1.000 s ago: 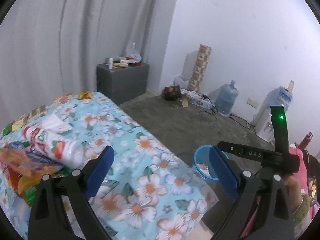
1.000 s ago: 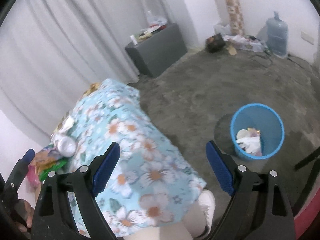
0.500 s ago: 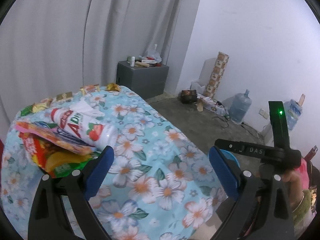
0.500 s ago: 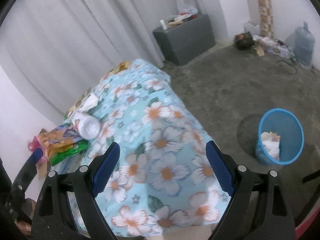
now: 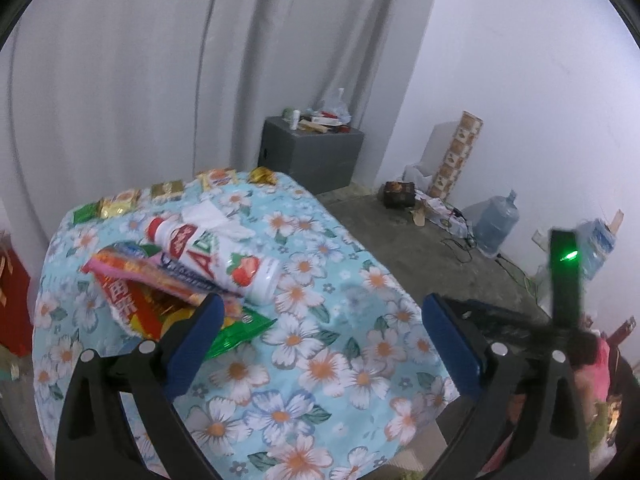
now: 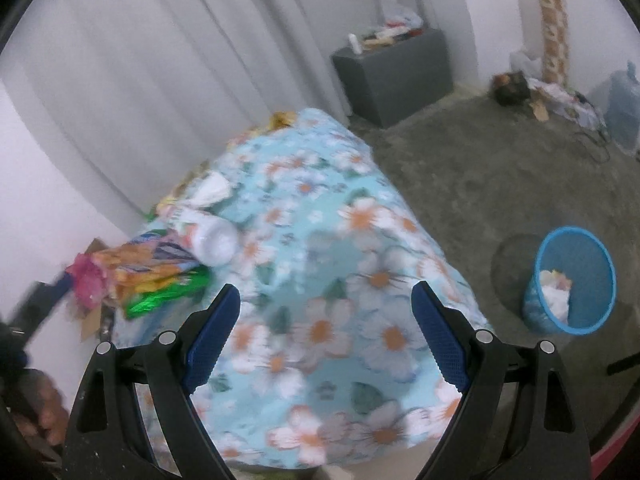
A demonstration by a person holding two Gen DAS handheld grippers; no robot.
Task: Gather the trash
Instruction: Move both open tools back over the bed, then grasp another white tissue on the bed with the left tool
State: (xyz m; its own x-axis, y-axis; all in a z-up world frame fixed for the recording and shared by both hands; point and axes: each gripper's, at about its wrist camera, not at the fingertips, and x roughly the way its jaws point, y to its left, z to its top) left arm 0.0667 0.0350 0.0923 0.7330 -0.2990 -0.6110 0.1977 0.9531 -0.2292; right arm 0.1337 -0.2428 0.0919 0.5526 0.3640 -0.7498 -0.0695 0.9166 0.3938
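A table draped in a pale blue floral cloth [image 5: 304, 336] filled the foreground of both views. The left gripper [image 5: 320, 332] hung above its near side with jaws spread wide and nothing between them; the right gripper [image 6: 326, 330] likewise stood open and empty over the cloth's near edge.

The trash lay gathered toward the table's left side. A white plastic bottle [image 5: 216, 256] with a strawberry label lay on its side, resting partly on a pile of snack wrappers [image 5: 148, 284] in orange, red and pink, with a green foil packet [image 5: 236, 332] just beside the left gripper's left finger. A crumpled white tissue [image 5: 216, 218] lay just behind the bottle. Along the table's far edge sat a row of small gold and green sachets [image 5: 168, 196].

On the floor well to the right of the table stood a blue wastebasket [image 6: 572, 280], already holding some white and coloured scraps.

The floor was bare grey concrete [image 6: 460, 168]. Grey curtains [image 5: 160, 60] hung behind the table, and a white wall [image 5: 520, 60] closed the room's right side. A dark grey cabinet [image 5: 310, 154] with clutter on top stood by the curtain's edge. Farther along the wall were a tall patterned box [image 5: 456, 156], a small dark box, loose cables and a large water jug [image 5: 494, 222].
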